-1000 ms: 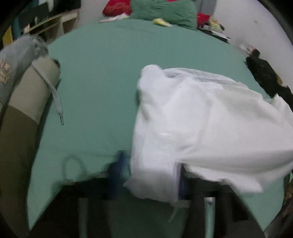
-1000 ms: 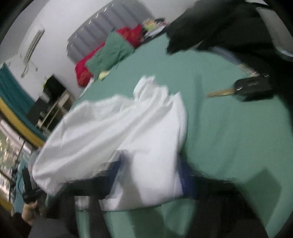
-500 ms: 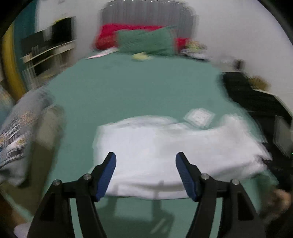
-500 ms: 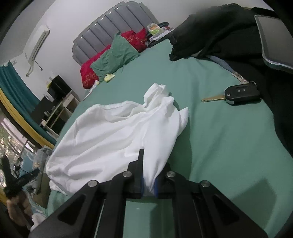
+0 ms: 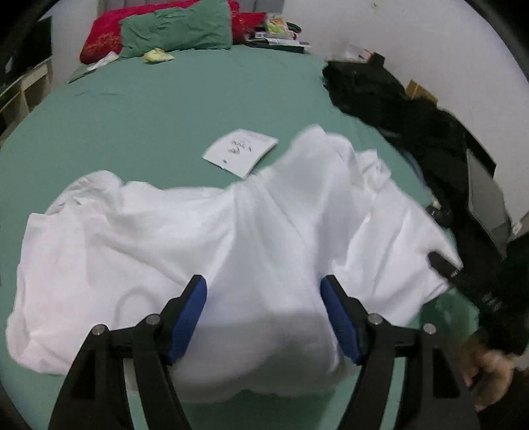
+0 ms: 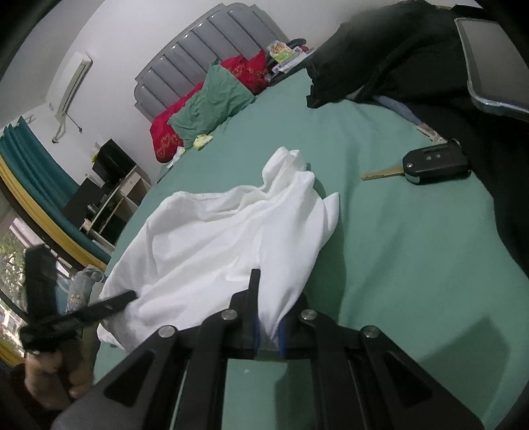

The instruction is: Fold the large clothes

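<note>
Wide apart, the left gripper [image 5: 263,309] jaws straddle a rumpled white garment [image 5: 205,244] on the green bed [image 5: 148,109]. Right gripper [image 6: 267,325] jaws pinch the garment's edge; a car key [image 6: 429,165] lies beyond, to their right.

A car key [image 6: 433,163] is lying on the green bed [image 6: 396,264] beside dark clothing [image 6: 380,56]. A paper slip [image 5: 240,150] is resting mid-bed, while green [image 5: 175,28] and red pillows [image 5: 99,41] are leaning against the grey headboard [image 6: 205,46].
</note>
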The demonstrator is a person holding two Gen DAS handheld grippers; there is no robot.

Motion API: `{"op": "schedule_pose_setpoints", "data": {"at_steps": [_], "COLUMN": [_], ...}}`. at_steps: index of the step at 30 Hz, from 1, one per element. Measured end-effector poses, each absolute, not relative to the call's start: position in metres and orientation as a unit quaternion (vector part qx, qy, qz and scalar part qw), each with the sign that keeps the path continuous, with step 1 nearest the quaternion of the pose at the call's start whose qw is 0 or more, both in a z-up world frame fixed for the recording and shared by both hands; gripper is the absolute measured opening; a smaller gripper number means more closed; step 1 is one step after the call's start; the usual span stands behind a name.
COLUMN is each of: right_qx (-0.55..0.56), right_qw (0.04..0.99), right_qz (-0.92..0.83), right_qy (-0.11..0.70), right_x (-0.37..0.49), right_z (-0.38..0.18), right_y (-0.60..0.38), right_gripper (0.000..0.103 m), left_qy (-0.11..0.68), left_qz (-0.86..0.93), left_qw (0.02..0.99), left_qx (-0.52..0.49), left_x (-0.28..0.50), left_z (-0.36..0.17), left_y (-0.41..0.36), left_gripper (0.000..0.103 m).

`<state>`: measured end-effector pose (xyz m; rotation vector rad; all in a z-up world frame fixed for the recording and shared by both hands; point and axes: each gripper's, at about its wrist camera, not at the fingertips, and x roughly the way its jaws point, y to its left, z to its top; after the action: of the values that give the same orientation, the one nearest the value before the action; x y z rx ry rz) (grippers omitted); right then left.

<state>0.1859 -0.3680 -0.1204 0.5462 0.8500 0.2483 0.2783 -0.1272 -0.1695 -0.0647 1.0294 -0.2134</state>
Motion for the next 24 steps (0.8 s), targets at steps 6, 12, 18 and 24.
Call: {"op": "schedule_pose_setpoints", "data": {"at_steps": [6,12,18,24], "right_qx": [0.256,0.269,0.273,0.274], "right_qw": [0.868,0.867,0.867,0.868], "right_qz": [0.123,0.123,0.120,0.122], "right_qy": [0.408,0.402,0.399,0.395], "right_x": [0.184,0.184,0.182,0.180], "right_z": [-0.120,-0.119,-0.119,-0.118], "right_y": [-0.363,-0.365,-0.366,-0.366], "right_gripper": [0.007,0.007,0.007,0.007], "left_qy": [0.491,0.454,0.428,0.473], "left_qz": [-0.090,-0.055,-0.041,-0.029], "left_qw": [0.866,0.889,0.903,0.881], "left_qx": [-0.023,-0.024,0.006,-0.012], "left_x": [0.292,0.267,0.257,0.277], "left_z": [-0.185,-0.138,-0.122,-0.169], "left_y": [-0.126,-0.104,-0.100,-0.088], "left_gripper": [0.081,0.081,0.081,0.080]}}
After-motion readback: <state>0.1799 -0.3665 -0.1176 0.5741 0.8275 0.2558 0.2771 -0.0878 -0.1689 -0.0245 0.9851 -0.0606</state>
